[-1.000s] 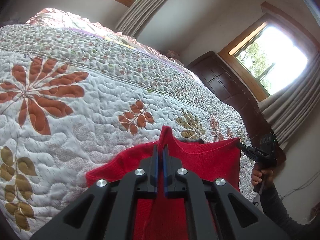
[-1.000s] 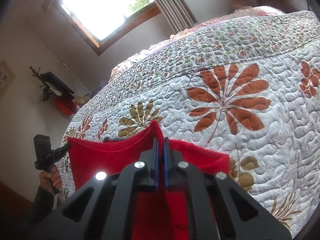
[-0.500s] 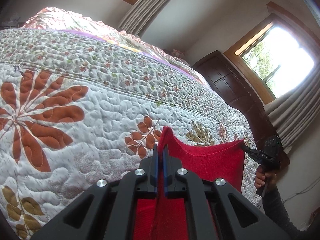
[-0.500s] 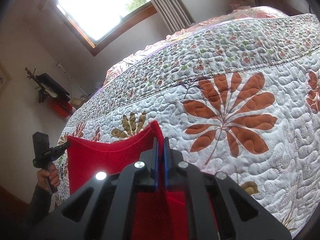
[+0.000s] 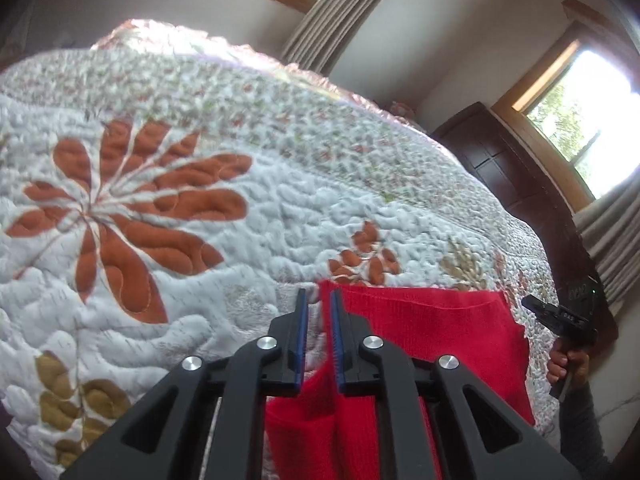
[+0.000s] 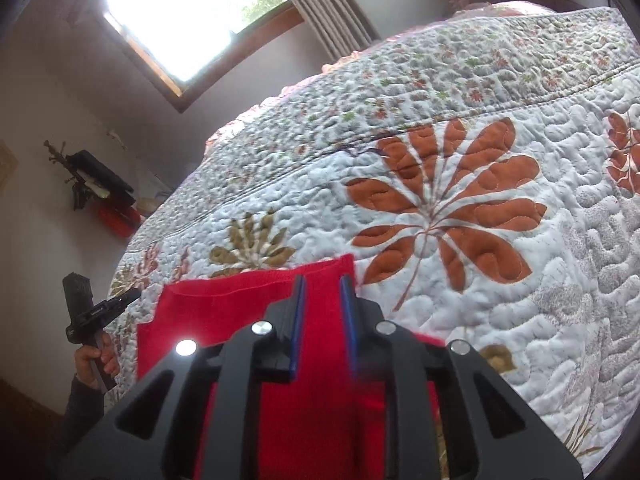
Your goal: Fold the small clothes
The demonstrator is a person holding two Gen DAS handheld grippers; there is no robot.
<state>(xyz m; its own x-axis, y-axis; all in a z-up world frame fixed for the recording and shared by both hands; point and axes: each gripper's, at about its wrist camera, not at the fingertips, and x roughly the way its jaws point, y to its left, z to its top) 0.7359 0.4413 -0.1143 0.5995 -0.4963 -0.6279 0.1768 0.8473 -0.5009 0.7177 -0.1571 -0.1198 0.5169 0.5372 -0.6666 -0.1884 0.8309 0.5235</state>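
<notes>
A red knit garment (image 5: 432,332) lies folded over on the quilted bed, its top edge running flat across. In the left wrist view my left gripper (image 5: 319,300) stands open at the garment's left corner, a fold of red cloth loose between the fingers. In the right wrist view the same red garment (image 6: 240,304) lies flat, and my right gripper (image 6: 323,286) is open over its right corner, gripping nothing. Each view also shows the other gripper at the garment's far corner, held in a hand: the right gripper (image 5: 538,308) and the left gripper (image 6: 134,294).
A white floral quilt (image 5: 240,240) covers the bed and stretches far beyond the garment. A dark wooden cabinet (image 5: 508,168) stands by a window behind the bed. On the other side, a wall shelf with dark items (image 6: 96,184) hangs near the bed's edge.
Both grippers carried the garment's edge forward and down onto the quilt, then opened and let go of the cloth. The red top edge now lies flat.
</notes>
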